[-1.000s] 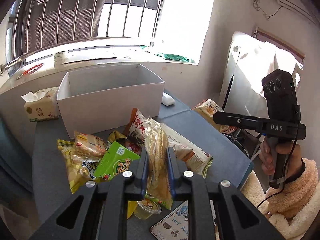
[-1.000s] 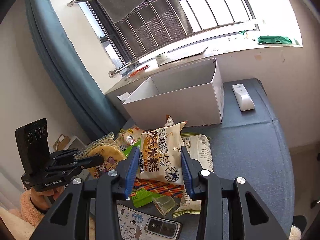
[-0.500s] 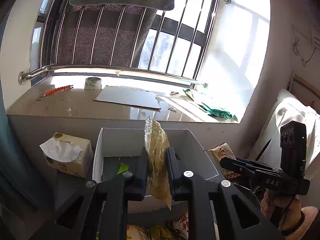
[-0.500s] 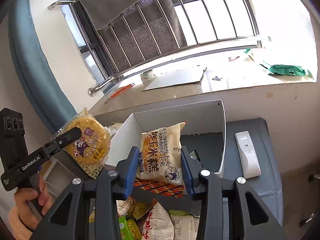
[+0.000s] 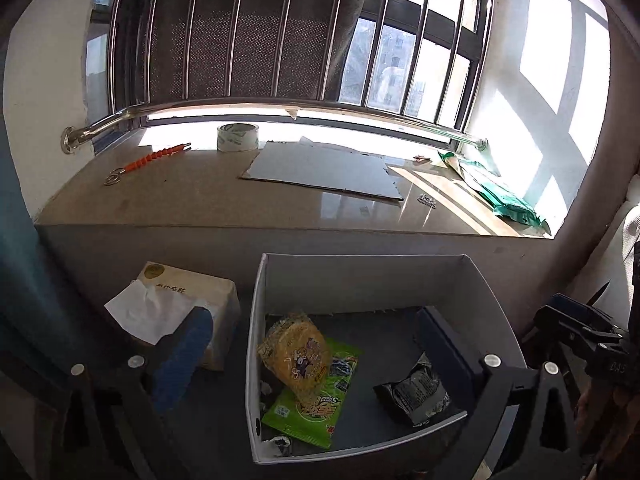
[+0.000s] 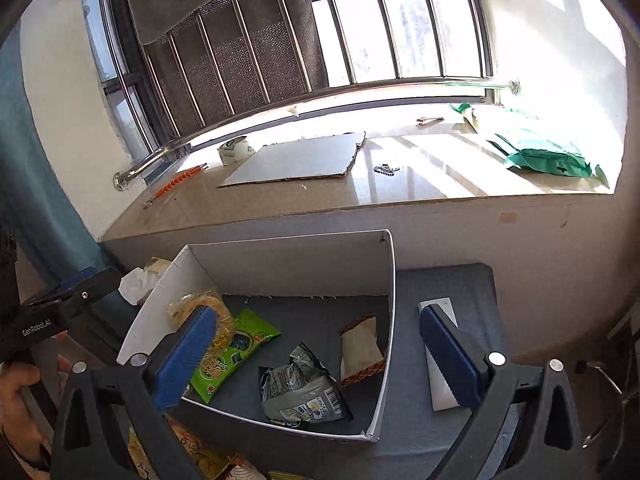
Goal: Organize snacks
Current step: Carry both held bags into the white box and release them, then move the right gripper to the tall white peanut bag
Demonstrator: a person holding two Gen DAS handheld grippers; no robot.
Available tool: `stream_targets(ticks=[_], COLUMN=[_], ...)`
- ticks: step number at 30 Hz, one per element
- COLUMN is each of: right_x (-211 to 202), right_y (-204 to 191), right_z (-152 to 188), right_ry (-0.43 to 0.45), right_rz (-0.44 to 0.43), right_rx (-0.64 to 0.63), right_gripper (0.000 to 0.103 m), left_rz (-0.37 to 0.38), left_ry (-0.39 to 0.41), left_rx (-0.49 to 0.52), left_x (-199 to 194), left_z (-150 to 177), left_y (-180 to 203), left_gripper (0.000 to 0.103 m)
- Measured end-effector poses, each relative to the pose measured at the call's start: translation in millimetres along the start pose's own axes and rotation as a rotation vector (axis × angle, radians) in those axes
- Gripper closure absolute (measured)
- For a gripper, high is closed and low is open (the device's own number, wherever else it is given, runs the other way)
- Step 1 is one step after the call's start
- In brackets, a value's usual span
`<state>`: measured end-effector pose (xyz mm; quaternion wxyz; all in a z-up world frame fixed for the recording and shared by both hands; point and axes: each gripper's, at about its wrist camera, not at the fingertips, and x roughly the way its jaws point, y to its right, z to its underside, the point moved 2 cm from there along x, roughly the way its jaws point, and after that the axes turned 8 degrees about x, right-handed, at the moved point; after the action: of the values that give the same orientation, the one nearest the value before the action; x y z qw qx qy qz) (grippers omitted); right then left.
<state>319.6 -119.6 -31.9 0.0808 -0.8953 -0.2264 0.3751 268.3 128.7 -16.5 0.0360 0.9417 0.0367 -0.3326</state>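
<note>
A white cardboard box (image 5: 488,292) stands on the grey table under the window sill. Inside it lie a yellow snack bag (image 5: 296,354) on a green packet (image 5: 310,400), and a dark grey packet (image 5: 416,394). My left gripper (image 5: 316,352) is open and empty above the box. In the right wrist view the box (image 6: 390,320) also holds a white packet with an orange edge (image 6: 360,350) beside the grey packet (image 6: 302,394), the green packet (image 6: 236,346) and the yellow bag (image 6: 224,320). My right gripper (image 6: 320,354) is open and empty above the box.
A tissue pack (image 5: 188,308) stands left of the box. A white remote (image 6: 440,380) lies on the table right of the box. More snack packets (image 6: 180,452) lie in front of the box. Tape (image 5: 237,137), cardboard (image 5: 320,174) and a green bag (image 5: 500,196) lie on the sill.
Both grippers opened over the box. The yellow bag dropped from my left gripper and the white packet from my right gripper; both now lie inside the box.
</note>
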Motion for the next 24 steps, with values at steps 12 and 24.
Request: stream_targets(ticks=[12, 24], right_x=[-48.3, -133.5], right_y=[-5.2, 0.6], right_z=[28.6, 126.1], right_ry=[0.031, 0.078], right_rz=[-0.082, -0.211], right_rx=[-0.007, -0.021], right_gripper=[0.000, 0.000], left_rz=[0.011, 0.072], left_ry=[0.094, 0.127], left_rx=[0.083, 0.101], left_x=[-66.1, -149.2], left_z=[25.6, 129.1], left_y=[15.4, 46.6], left_gripper=[0.000, 0.000])
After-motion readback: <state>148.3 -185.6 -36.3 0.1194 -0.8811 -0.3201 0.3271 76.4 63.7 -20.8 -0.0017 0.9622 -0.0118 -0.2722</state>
